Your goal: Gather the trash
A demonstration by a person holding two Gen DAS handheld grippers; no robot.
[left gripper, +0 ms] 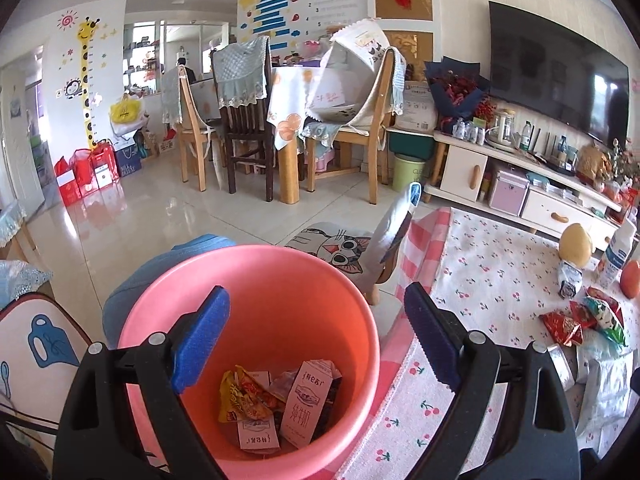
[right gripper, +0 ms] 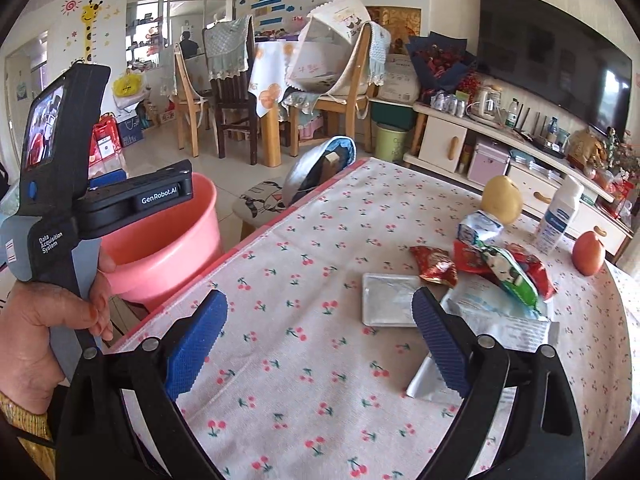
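Left gripper point(left gripper: 316, 340) fingers spread empty above round pink plastic bucket point(left gripper: 248, 276); right gripper point(right gripper: 320, 340) fingers, open, should next take flat silver foil wrapper point(right gripper: 386, 300) just ahead.

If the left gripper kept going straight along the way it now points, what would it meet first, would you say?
Most likely the trash already lying in the pink bucket: the open, empty left gripper points down into its mouth, roughly toward the milk carton, though depth is hard to judge.

Left wrist close above pink bucket point(left gripper: 248, 312), right wrist over table point(right gripper: 320, 360), both facing dining chairs point(left gripper: 240, 120)
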